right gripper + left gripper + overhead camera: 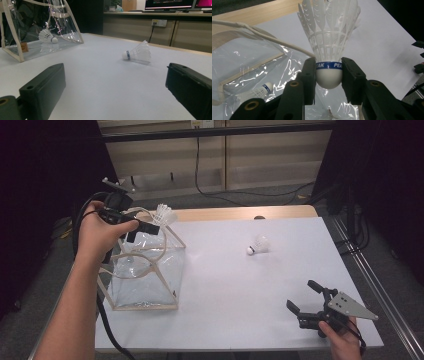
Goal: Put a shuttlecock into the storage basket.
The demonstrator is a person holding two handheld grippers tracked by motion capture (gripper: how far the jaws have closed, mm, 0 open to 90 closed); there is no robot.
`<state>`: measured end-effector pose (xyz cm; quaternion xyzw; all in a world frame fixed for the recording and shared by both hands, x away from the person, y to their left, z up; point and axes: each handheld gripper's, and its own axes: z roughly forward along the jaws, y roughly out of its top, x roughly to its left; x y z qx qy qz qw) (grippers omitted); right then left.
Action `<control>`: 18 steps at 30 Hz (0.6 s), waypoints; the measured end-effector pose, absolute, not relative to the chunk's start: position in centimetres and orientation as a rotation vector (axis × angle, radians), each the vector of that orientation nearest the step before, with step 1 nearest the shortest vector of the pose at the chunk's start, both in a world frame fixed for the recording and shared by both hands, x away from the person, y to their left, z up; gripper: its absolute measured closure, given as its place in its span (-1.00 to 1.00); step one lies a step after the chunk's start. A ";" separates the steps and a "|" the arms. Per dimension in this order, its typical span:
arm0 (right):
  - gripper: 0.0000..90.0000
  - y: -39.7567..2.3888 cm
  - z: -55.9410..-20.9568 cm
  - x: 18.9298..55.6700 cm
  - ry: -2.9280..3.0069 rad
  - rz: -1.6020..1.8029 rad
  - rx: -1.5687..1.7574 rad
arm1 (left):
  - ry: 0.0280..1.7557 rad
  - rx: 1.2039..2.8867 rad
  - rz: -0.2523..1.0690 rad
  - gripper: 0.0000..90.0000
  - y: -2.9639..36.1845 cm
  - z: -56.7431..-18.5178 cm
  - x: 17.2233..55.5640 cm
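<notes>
- Left gripper [328,75] clamps a shuttlecock [328,40] by its cork, above the clear bag [145,270] at the table's left edge.
- Right gripper [115,87] gapes wide, empty, near the front right corner.
- Second shuttlecock [257,245] lies on open table [240,290].

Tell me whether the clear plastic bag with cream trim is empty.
Not empty. One white feather shuttlecock already lies on its side inside the clear plastic bag with cream trim, seen through the wall.

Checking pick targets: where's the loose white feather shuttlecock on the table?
High view: the white feather shuttlecock lies on its side on the white table, right of the clear plastic bag, beyond the right gripper.
</notes>
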<state>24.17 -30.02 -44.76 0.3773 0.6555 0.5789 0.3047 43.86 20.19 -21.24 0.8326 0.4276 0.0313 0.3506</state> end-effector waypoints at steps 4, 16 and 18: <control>-0.95 -30.0 -44.8 24.2 1.736 1.534 1.000 | 1.126 2.150 0.096 0.46 20.4 -21.3 43.9; -0.95 -30.0 -44.8 24.2 1.736 1.533 1.001 | 1.164 2.123 0.116 0.46 21.4 -21.3 44.0; -0.95 -30.0 -44.8 24.2 1.737 1.533 1.001 | 1.172 2.115 0.118 0.46 21.5 -21.3 44.1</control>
